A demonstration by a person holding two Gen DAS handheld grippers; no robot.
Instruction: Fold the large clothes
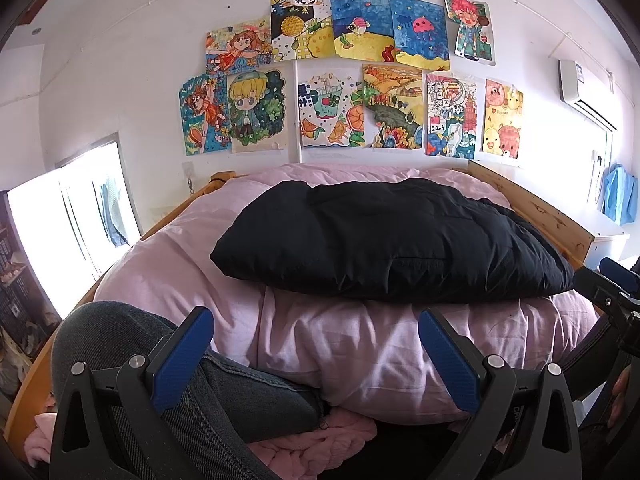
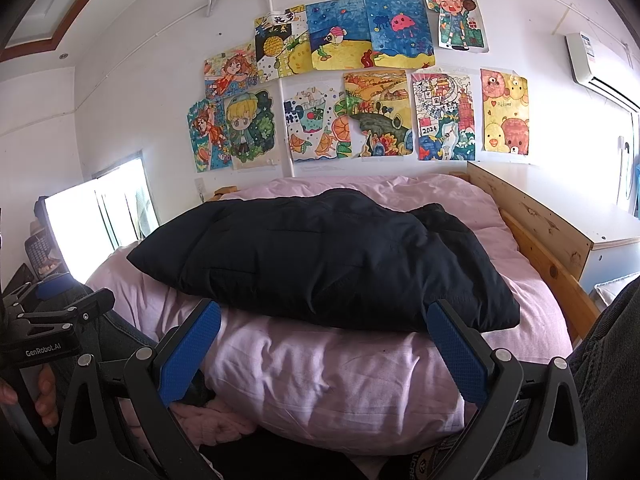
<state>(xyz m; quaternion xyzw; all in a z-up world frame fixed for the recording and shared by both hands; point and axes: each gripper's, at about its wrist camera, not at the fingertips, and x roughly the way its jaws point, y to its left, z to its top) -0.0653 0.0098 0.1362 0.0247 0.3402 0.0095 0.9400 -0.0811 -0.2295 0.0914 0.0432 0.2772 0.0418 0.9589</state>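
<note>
A black padded garment [image 1: 392,240] lies folded into a thick bundle across a pink duvet [image 1: 352,352] on the bed; it also shows in the right wrist view [image 2: 320,260]. My left gripper [image 1: 316,316] is open and empty, held back from the garment's near edge, above the duvet's front. My right gripper [image 2: 324,308] is open and empty, its fingertips level with the garment's near edge, the right fingertip [image 2: 444,312] overlapping its corner in view. The right gripper's body shows at the right edge of the left wrist view [image 1: 612,292], and the left gripper's at the left edge of the right wrist view [image 2: 60,316].
A wooden bed frame [image 2: 548,232] runs along the right side, with a white cabinet [image 2: 608,236] beyond. The person's jeans-clad knee [image 1: 120,344] is at lower left. A pink knitted fabric [image 1: 312,444] lies under the duvet's front. Drawings [image 1: 352,80] cover the far wall; a bright window [image 1: 60,232] is left.
</note>
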